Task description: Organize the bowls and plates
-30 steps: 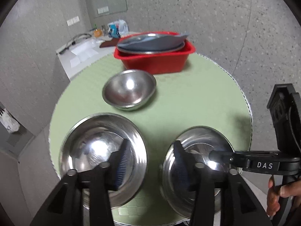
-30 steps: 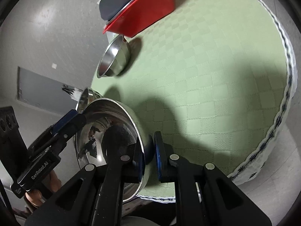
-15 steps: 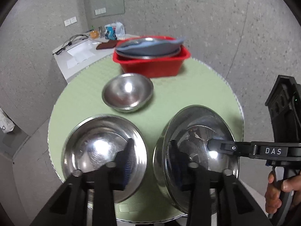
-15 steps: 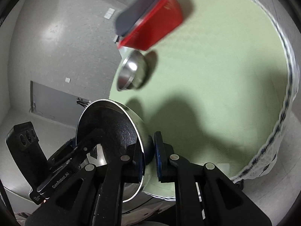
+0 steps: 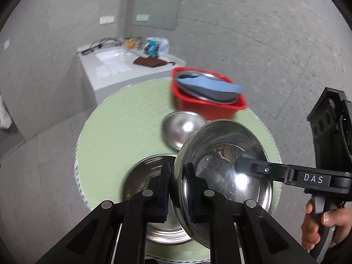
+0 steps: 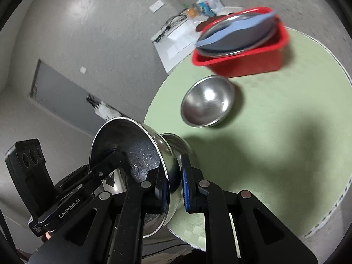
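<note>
Both grippers hold one large steel bowl (image 5: 222, 171), lifted and tilted above the round green table (image 5: 123, 127). My left gripper (image 5: 177, 189) is shut on its left rim. My right gripper (image 6: 175, 184) is shut on the opposite rim; the bowl also shows in the right wrist view (image 6: 129, 154). A second large steel bowl (image 5: 143, 180) rests on the table under it. A smaller steel bowl (image 5: 182, 129) stands further back; it also shows in the right wrist view (image 6: 208, 103). A red tub (image 5: 209, 107) holds a steel plate and a blue plate (image 5: 211, 85).
The table's front edge (image 5: 176, 255) is near the grippers. A white counter (image 5: 118, 66) with papers, cables and bags stands behind the table. The person's hand (image 5: 319, 222) holds the right gripper's handle at the right.
The right-hand bowl has risen off the table and tilted. My left gripper closed on its left rim, and the bowl now hangs over the other large bowl.
</note>
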`<state>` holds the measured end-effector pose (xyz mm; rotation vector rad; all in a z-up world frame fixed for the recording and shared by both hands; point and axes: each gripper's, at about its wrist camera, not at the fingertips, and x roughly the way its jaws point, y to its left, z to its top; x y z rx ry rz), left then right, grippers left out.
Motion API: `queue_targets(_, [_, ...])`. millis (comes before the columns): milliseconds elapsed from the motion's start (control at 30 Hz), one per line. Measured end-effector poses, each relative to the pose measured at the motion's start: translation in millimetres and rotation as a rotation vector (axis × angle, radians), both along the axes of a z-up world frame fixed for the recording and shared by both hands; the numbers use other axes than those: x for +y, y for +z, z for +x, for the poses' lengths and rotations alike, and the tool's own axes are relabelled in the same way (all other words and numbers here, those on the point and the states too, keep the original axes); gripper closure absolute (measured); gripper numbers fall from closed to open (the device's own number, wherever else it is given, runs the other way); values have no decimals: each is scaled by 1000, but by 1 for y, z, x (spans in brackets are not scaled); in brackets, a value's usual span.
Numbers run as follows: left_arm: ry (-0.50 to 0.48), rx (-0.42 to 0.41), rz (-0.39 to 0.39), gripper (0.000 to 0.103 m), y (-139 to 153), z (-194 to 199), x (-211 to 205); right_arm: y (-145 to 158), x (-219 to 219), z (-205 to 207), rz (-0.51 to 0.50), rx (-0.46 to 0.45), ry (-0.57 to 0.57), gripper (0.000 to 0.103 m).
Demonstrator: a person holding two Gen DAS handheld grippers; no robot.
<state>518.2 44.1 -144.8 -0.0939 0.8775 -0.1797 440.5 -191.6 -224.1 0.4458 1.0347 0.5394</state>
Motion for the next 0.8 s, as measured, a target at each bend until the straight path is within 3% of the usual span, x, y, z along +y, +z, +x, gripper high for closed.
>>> queue_targets(233, [54,95,-1,92,-26,15,33,-20,41,13,-132,37,55,91])
queue_targets(300, [61,112,17,92,-31,19,34,-25,48,15,-174,40,62,86])
queue_targets(433, [71,135,37,92,-39,32,28,-30,57,14,-264,11,71,77])
queue_targets(600, [65,130,41,91,-40,44,27,-25,61,12,-312,-32,66,75])
queue_targets(700, [55,114,33,83,-36,46,31,-15,59,11,-319,-61,52,74])
queue_targets(767, [45,100,25,66,-32,51,33,-7,55,11,-314,-77,42,69])
queue_targets(800, [39,96,23,63,-31,53,33,-4,52,11,-313,-82,32,65])
